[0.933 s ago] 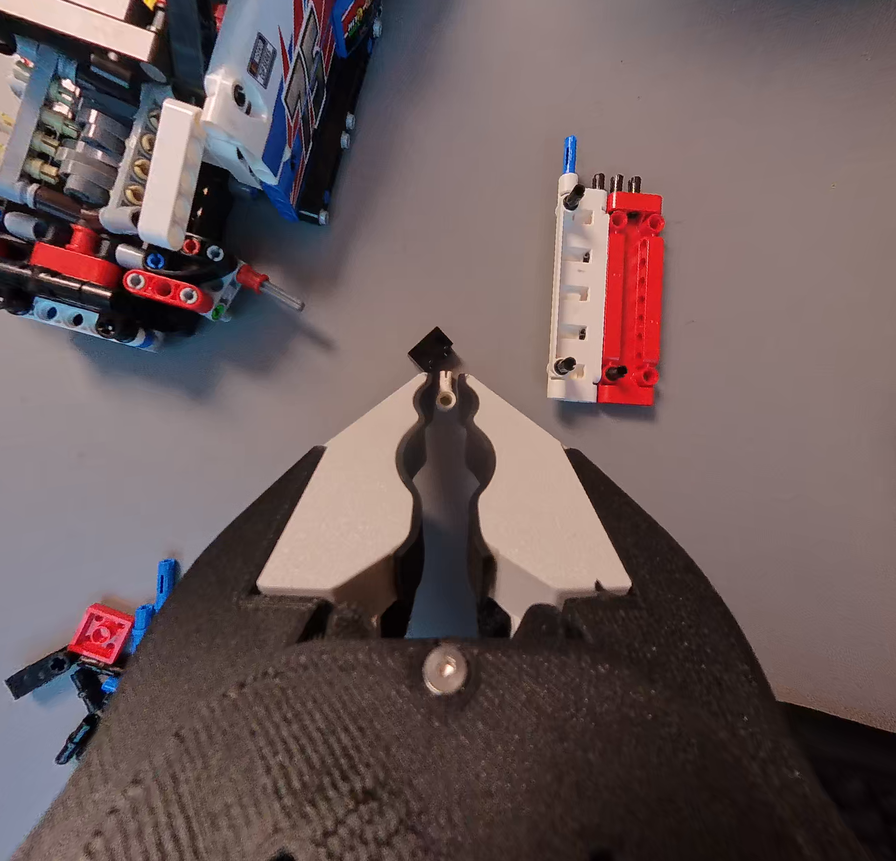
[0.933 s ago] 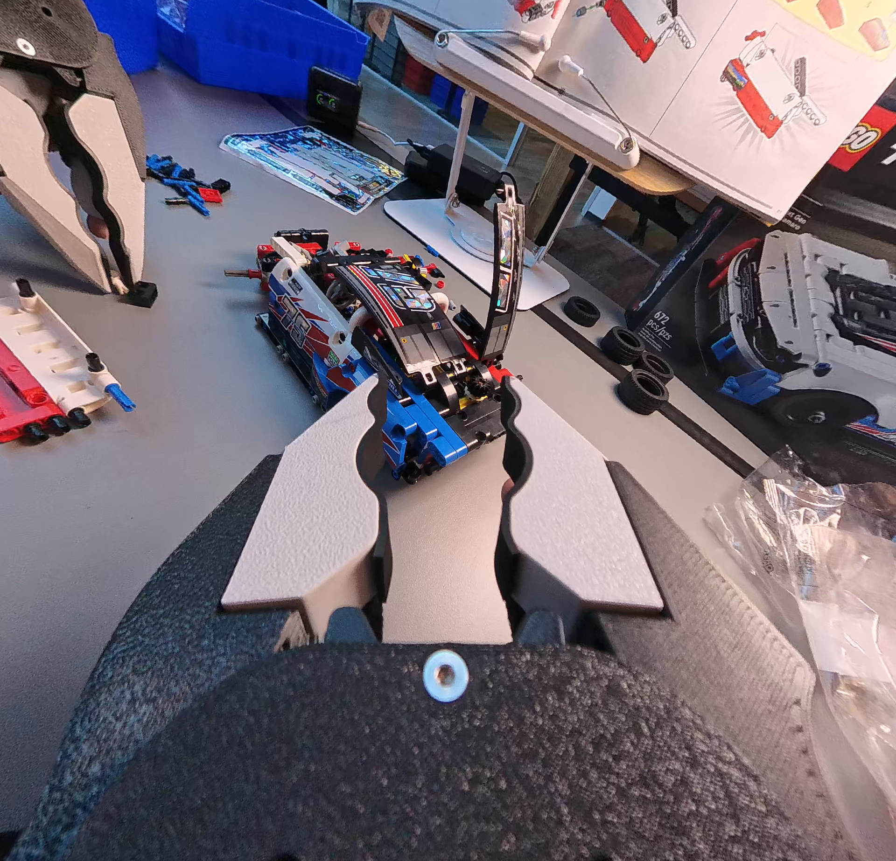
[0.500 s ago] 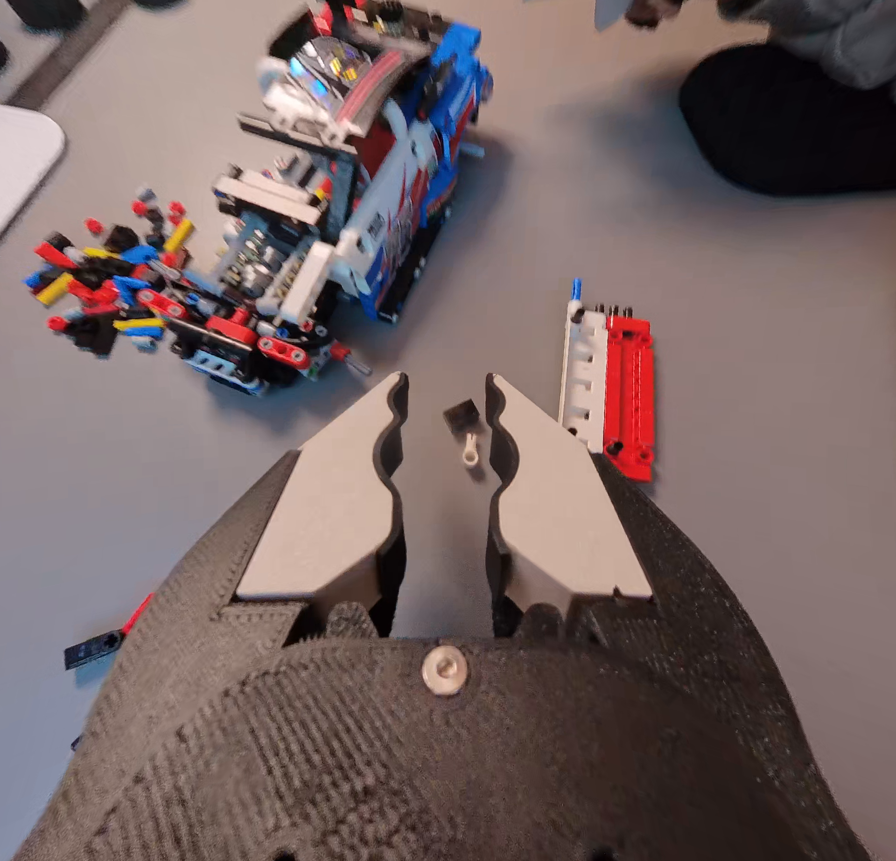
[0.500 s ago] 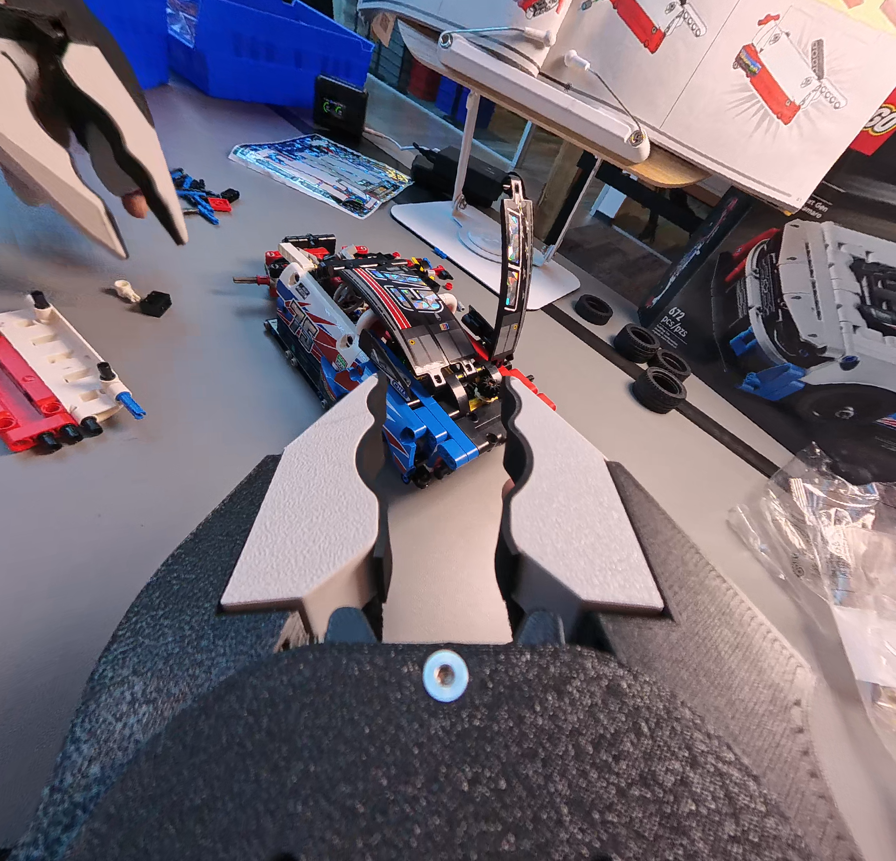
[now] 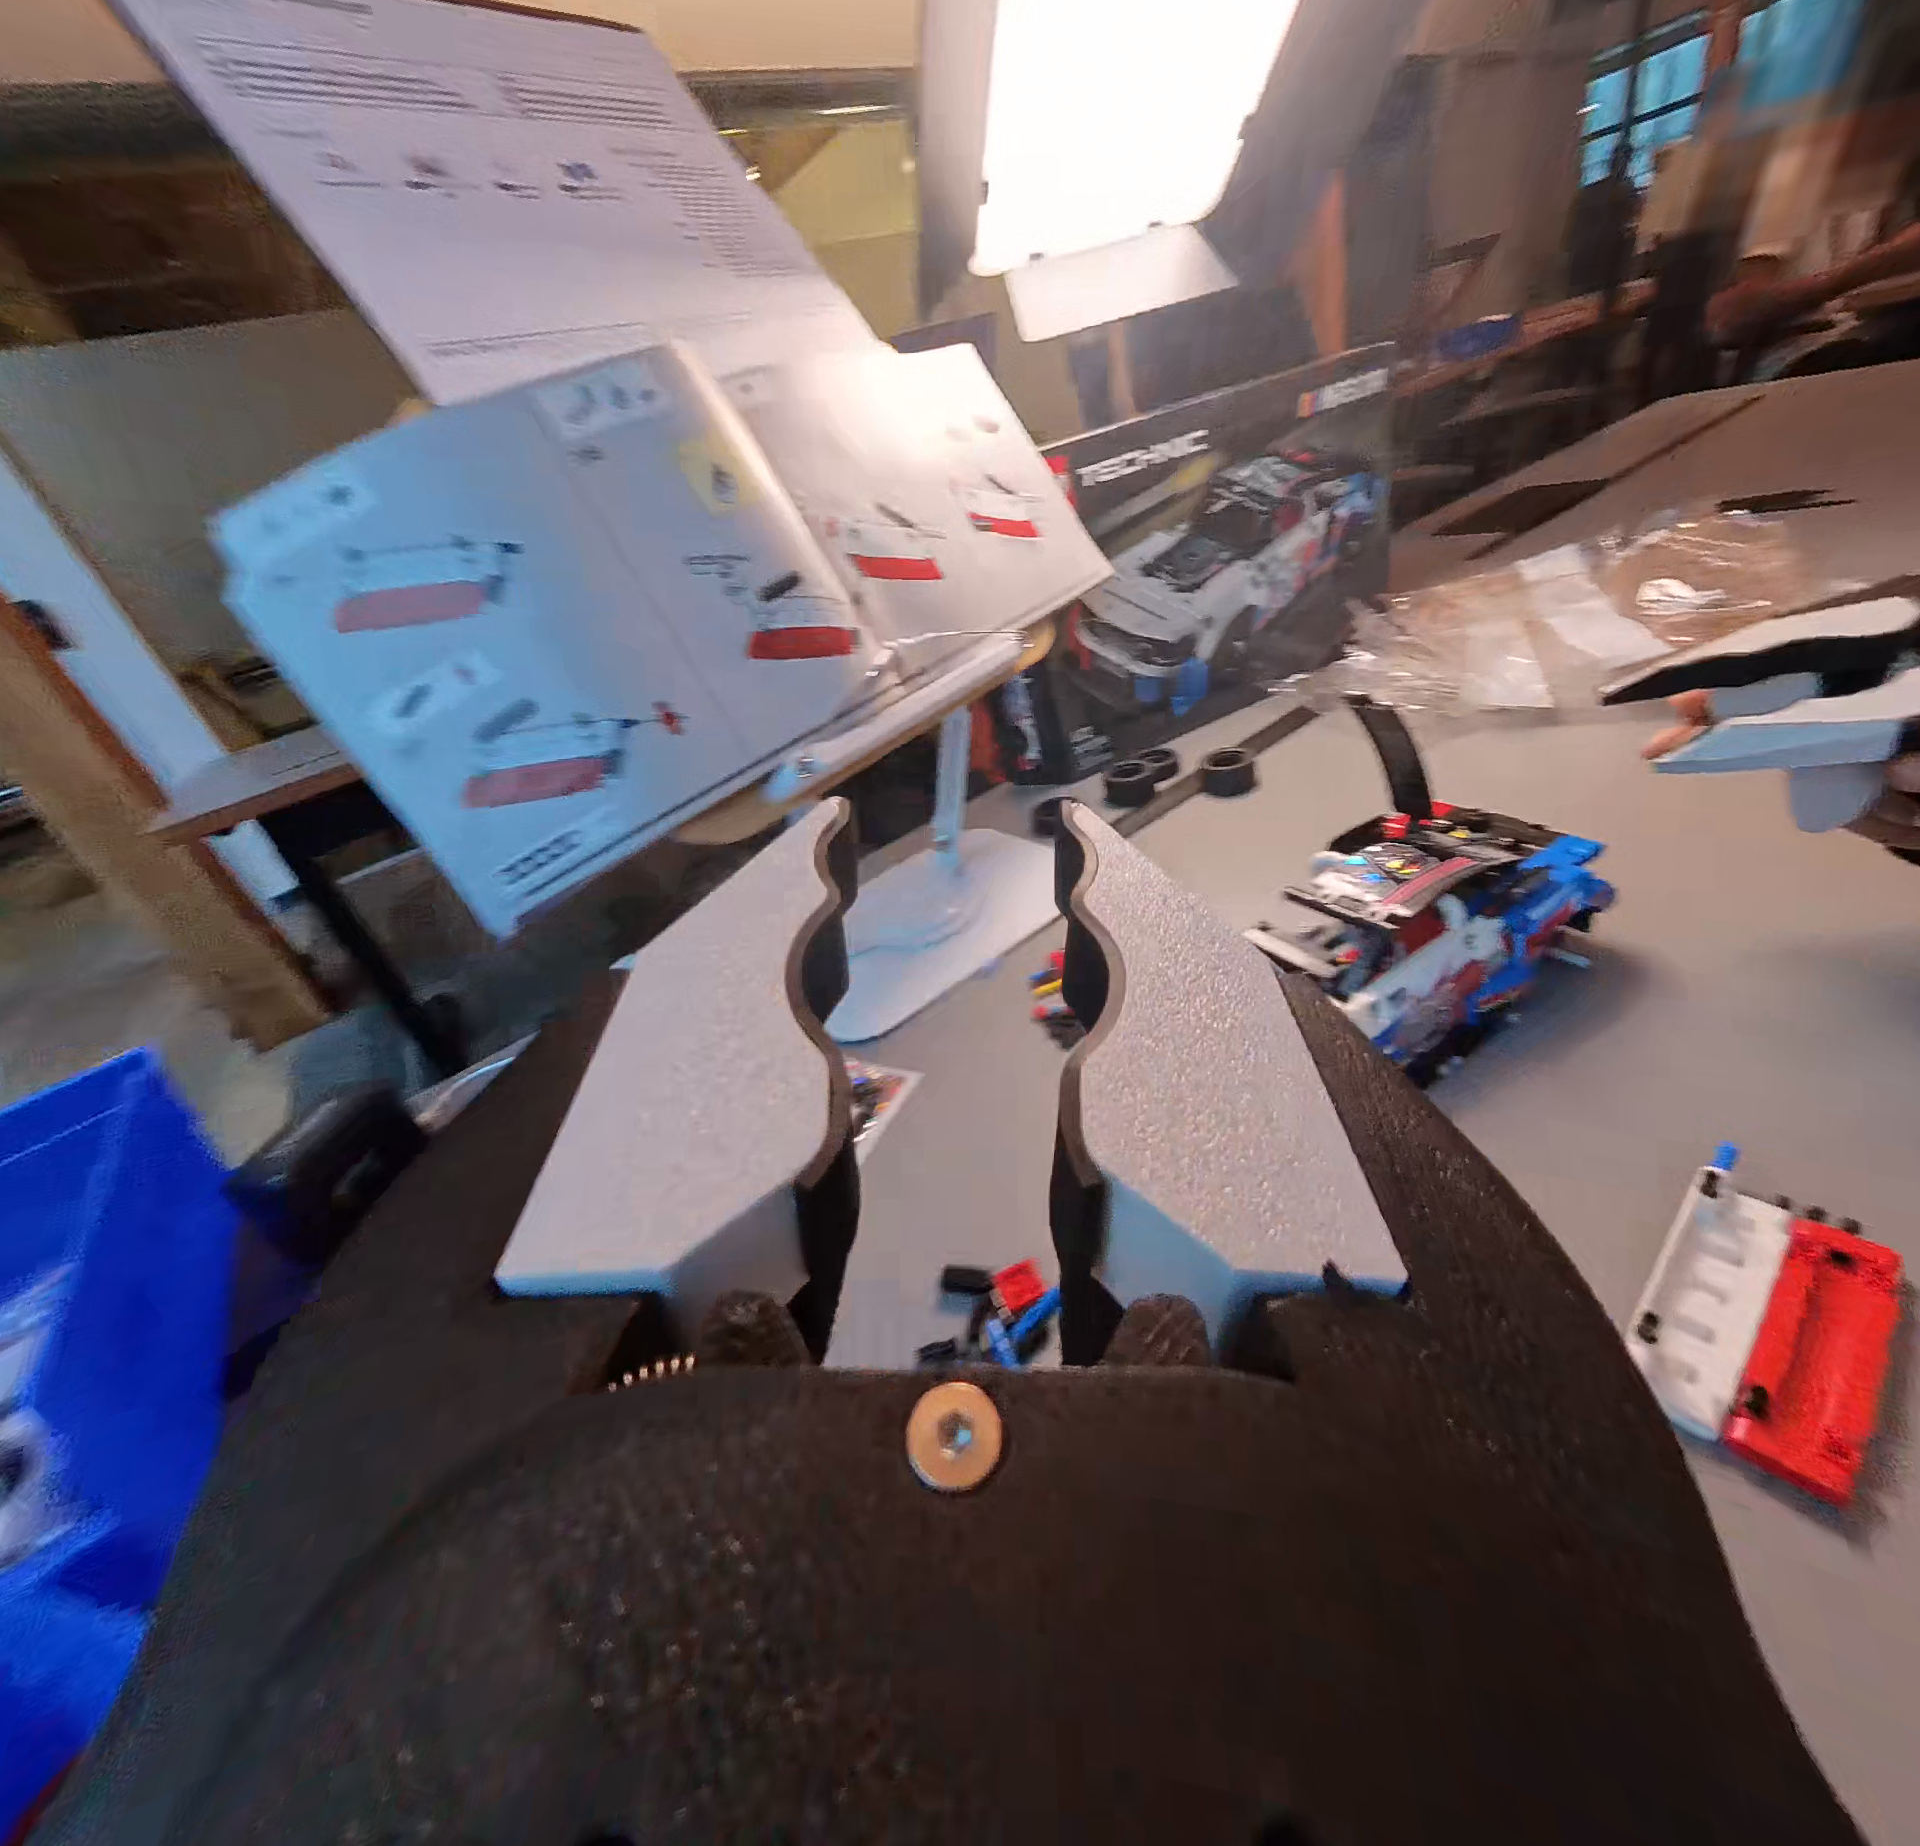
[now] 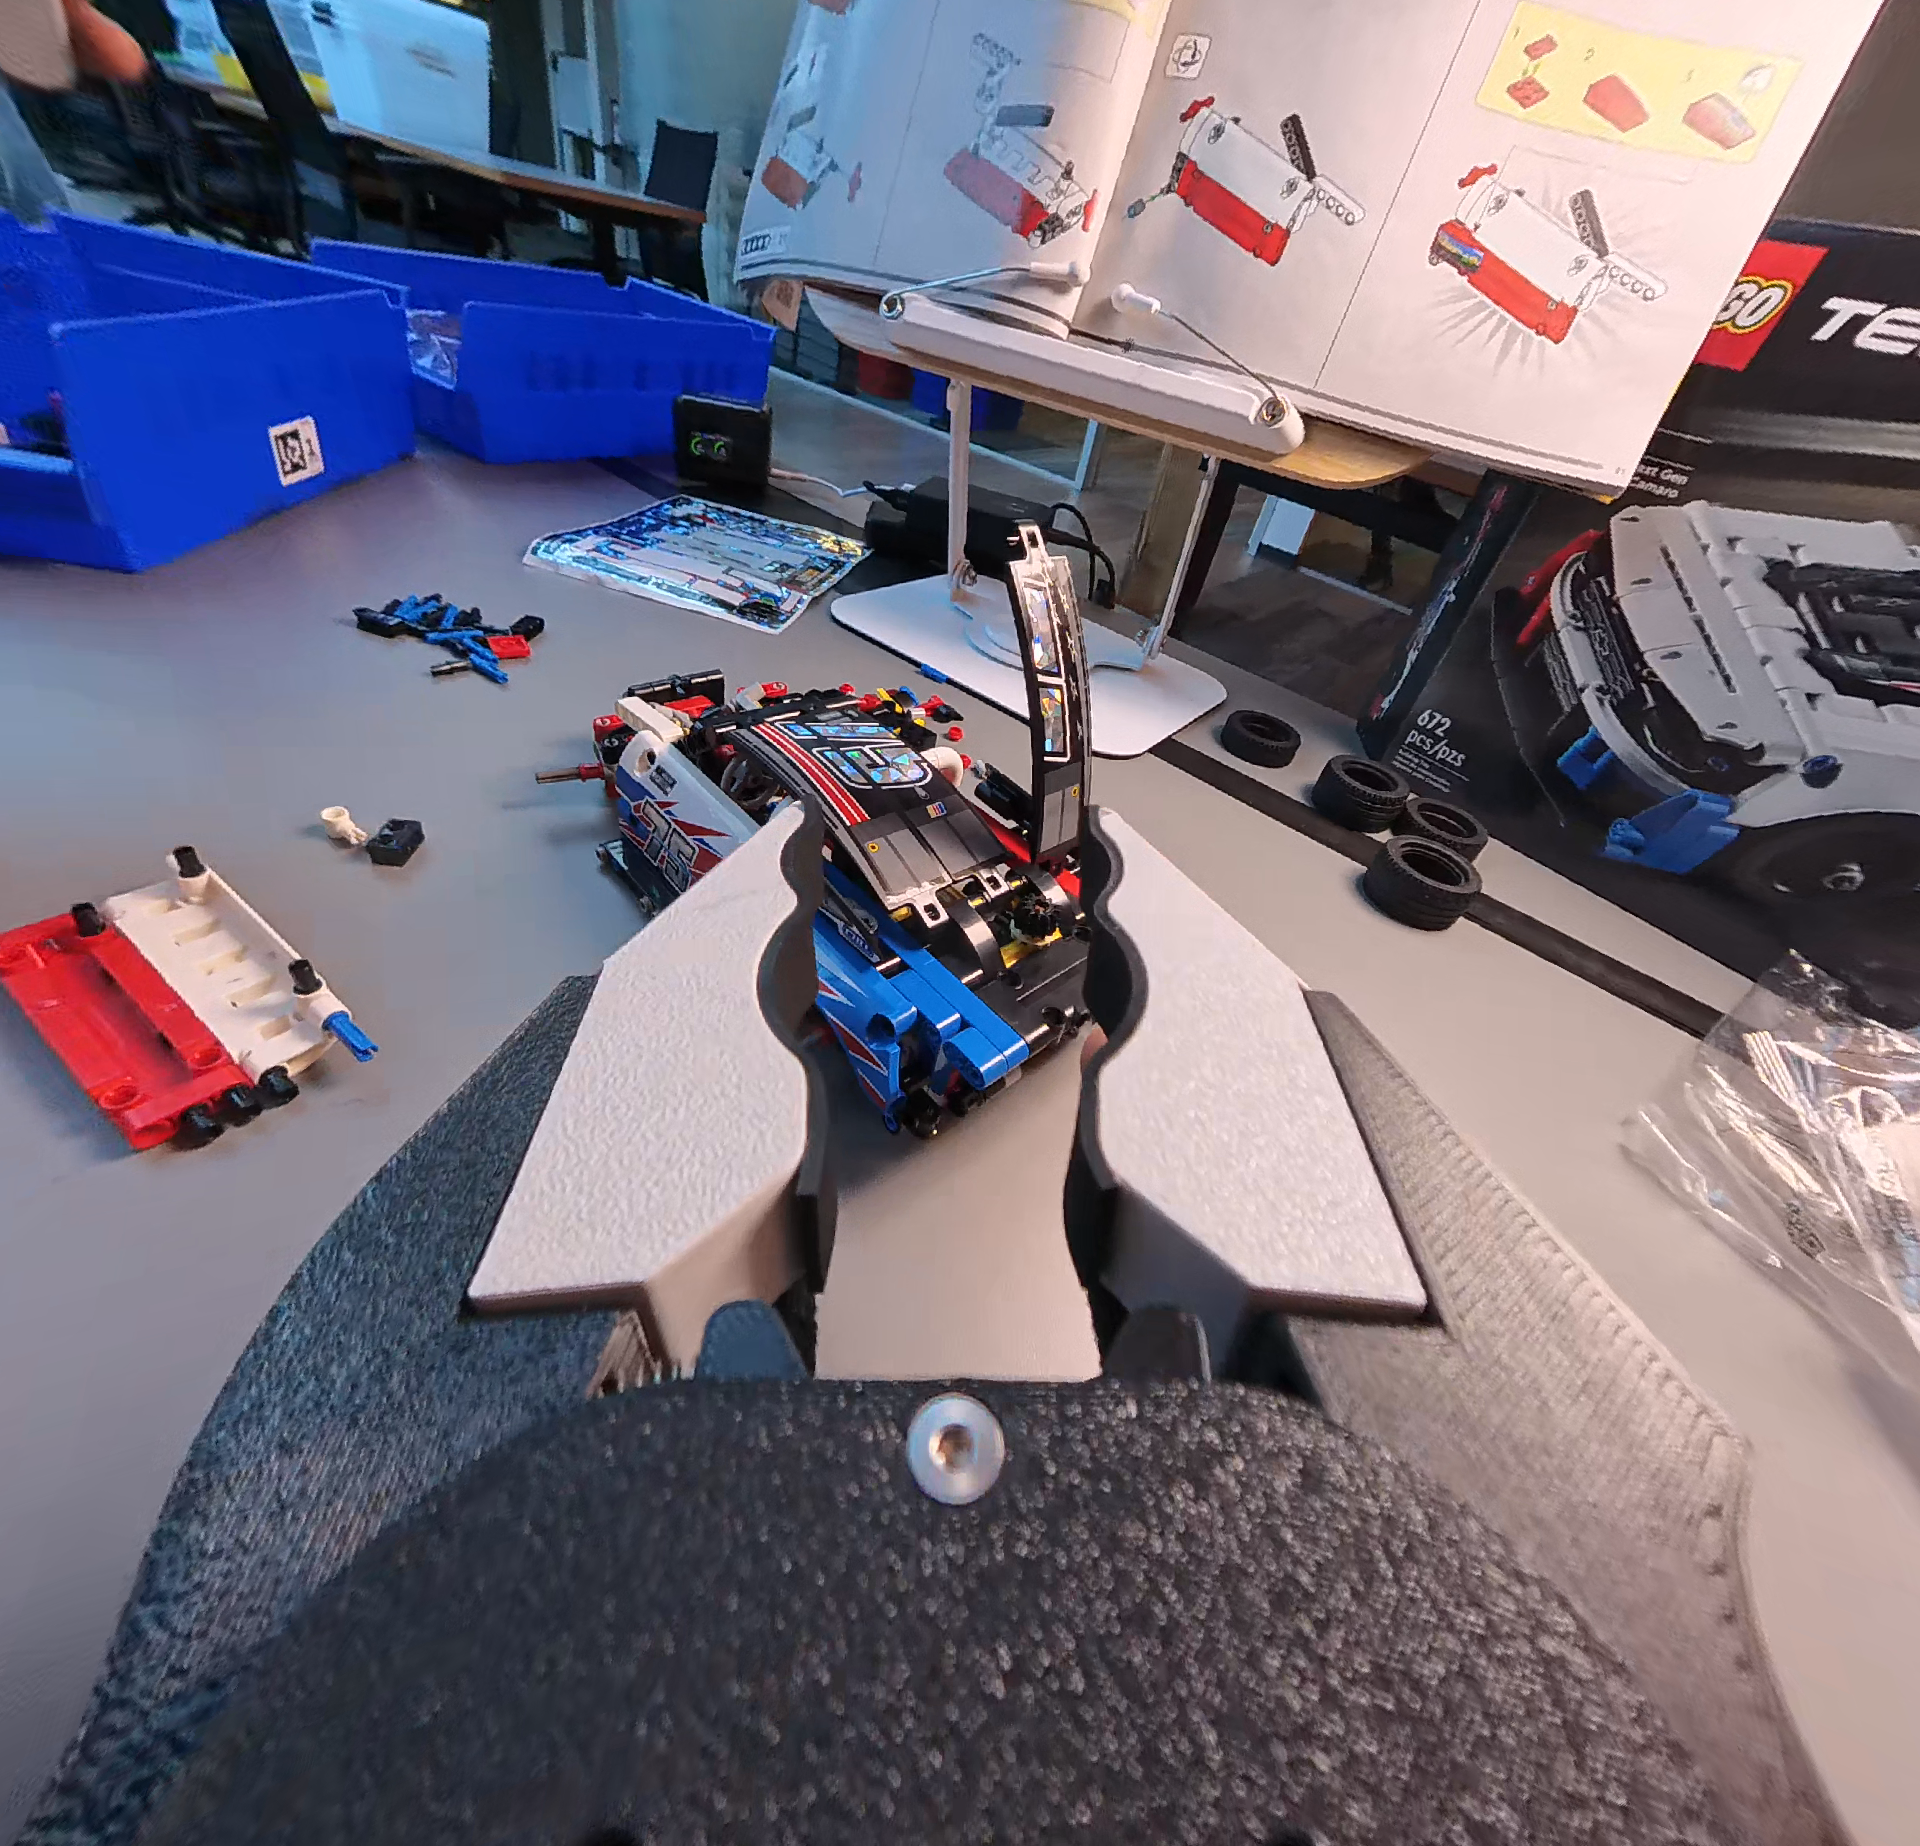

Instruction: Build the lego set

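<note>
The partly built blue, white and black Lego car (image 6: pixel 862 861) stands on the grey table (image 6: pixel 312 1277) with its black roof strip raised; it also shows in the left wrist view (image 5: pixel 1444 923). A red-and-white panel assembly (image 6: pixel 177 986) lies flat to its left, also in the left wrist view (image 5: pixel 1777 1329). A small white pin (image 6: pixel 341 822) and a small black piece (image 6: pixel 395 840) lie between them. My right gripper (image 6: pixel 951 830) is open and empty, hovering just in front of the car. My left gripper (image 5: pixel 954 820) is open and empty, raised and facing the instruction booklet (image 5: pixel 582 591).
The booklet stand (image 6: pixel 1091 373) rests on a white base behind the car. Blue bins (image 6: pixel 208 425) and a sticker sheet (image 6: pixel 696 560) are at the back left, with a pile of small pieces (image 6: pixel 457 627). Tyres (image 6: pixel 1392 820), the set's box (image 6: pixel 1714 653) and plastic bags (image 6: pixel 1808 1121) are on the right.
My left gripper opened and let go of the white pin beside the black piece. It then lifted off the table and swung up to face the booklet. The right gripper barely moved.
</note>
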`<state>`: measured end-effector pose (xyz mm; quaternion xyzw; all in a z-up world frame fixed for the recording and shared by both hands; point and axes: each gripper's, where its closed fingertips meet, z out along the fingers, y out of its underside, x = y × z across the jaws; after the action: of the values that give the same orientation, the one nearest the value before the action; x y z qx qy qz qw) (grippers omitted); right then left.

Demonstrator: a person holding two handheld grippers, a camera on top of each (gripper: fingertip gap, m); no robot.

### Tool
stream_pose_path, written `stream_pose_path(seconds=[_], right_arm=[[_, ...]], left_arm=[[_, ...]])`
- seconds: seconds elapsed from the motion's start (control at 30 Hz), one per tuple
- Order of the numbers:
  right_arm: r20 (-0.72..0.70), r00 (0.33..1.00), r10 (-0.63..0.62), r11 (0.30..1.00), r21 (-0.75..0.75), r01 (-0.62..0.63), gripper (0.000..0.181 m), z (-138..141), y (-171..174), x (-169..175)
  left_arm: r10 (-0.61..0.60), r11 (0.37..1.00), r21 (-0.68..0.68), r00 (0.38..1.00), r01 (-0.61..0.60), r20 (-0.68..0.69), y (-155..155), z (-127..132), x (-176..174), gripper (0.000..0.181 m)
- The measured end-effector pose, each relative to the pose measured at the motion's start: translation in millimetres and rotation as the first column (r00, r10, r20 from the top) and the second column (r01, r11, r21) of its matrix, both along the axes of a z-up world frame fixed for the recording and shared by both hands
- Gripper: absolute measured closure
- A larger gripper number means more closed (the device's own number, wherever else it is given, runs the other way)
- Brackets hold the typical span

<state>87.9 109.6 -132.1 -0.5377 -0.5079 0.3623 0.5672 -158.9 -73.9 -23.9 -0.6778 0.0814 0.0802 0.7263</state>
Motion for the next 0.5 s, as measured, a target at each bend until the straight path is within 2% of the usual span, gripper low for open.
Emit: stream_pose_path(seconds=[0.07, 0.13, 0.2, 0.27, 0.3, 0.37, 0.47, 0.5], right_arm=[[-0.002, 1.0, 0.009, 1.0, -0.011, -0.009, 0.136, -2, 0, -1], [0.013, 1.0, 0.015, 1.0, -0.014, -0.015, 0.136, -6, 0, -2], [0.024, 0.999, 0.022, 1.0, -0.013, -0.021, 0.137, -9, 0, -3], [0.026, 0.999, 0.028, 1.0, -0.015, -0.027, 0.139, -10, -1, -4], [0.027, 0.999, 0.031, 0.999, -0.015, -0.031, 0.14, -10, -2, -5], [0.029, 0.999, 0.027, 1.0, -0.009, -0.027, 0.146, -11, -2, -4], [-0.011, 1.0, -0.003, 1.0, 0.02, 0.003, 0.178, -5, 1, -1], [-0.024, 1.0, -0.012, 1.0, 0.021, 0.012, 0.181, -3, 2, -1]], left_arm=[[0.134, 0.991, -0.021, 0.991, -0.134, 0.009, -34, 17, -48, 0.152], [0.27, 0.956, -0.118, 0.963, -0.268, 0.001, -69, 18, -100, 0.158], [0.379, 0.887, -0.27, 0.925, -0.374, -0.038, -103, 3, -149, 0.181], [0.428, 0.778, -0.475, 0.9, -0.412, -0.079, -131, -30, -188, 0.181], [0.434, 0.712, -0.572, 0.896, -0.406, -0.095, -144, -49, -202, 0.181], [0.39, 0.594, -0.741, 0.918, -0.313, -0.075, -163, -88, -212, 0.181], [0.276, 0.411, -0.899, 0.96, -0.152, -0.036, -179, -137, -203, 0.181], [0.243, 0.354, -0.928, 0.969, -0.12, -0.032, -182, -151, -199, 0.181]])
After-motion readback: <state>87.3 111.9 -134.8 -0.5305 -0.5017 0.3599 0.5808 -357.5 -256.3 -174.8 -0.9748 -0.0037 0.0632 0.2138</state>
